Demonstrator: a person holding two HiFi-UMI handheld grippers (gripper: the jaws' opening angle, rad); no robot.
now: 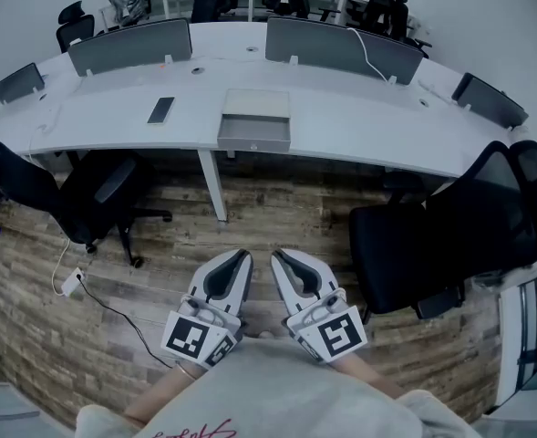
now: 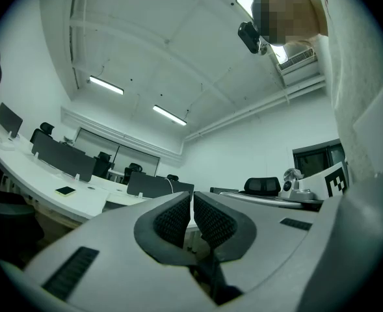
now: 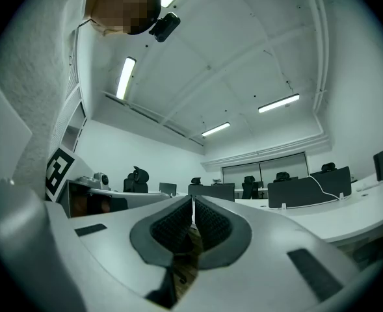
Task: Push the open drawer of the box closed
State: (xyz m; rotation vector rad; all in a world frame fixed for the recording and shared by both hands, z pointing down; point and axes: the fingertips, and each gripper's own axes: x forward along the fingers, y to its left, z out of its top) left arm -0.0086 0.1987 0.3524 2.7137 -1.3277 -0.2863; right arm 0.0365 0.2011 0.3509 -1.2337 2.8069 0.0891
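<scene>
Grippers, count: two. The left gripper (image 1: 239, 259) and the right gripper (image 1: 283, 257) sit side by side at 6 o'clock in the head view, close against the person's body, tips pointing to 12 o'clock.
Left gripper, jaws: pressed together, ribbed pads (image 2: 173, 218) meeting, nothing between them.
Right gripper, jaws: likewise closed on nothing.
Box, count: one. The box (image 1: 257, 101) stands on the curved white desk (image 1: 368, 121), at 12 o'clock from the grippers and well apart from both.
Drawer, count: one. The drawer (image 1: 253, 135) is drawn out toward the person, its grey front facing 6 o'clock near the desk edge.
Phone, count: one. The phone (image 1: 160, 109) is dark and lies flat on the desk at 9 o'clock of the box.
Partition screens, count: four dark partition screens (image 1: 129, 46) in view along the desk.
Chairs, count: two on the near side, left chair (image 1: 99, 194) at 10 o'clock of the grippers and right chair (image 1: 432, 235) at 3 o'clock. More stand at the edges and beyond the desk, number uncertain.
Step in hand: judged the very start. The drawer is open and untouched, and the approach is not yet made.
Next move calls for: carrying one gripper forward to 12 o'clock, setting its closed tips on the middle of the drawer front and pushing straight inward. The box may slide, so the other gripper could brace it.
</scene>
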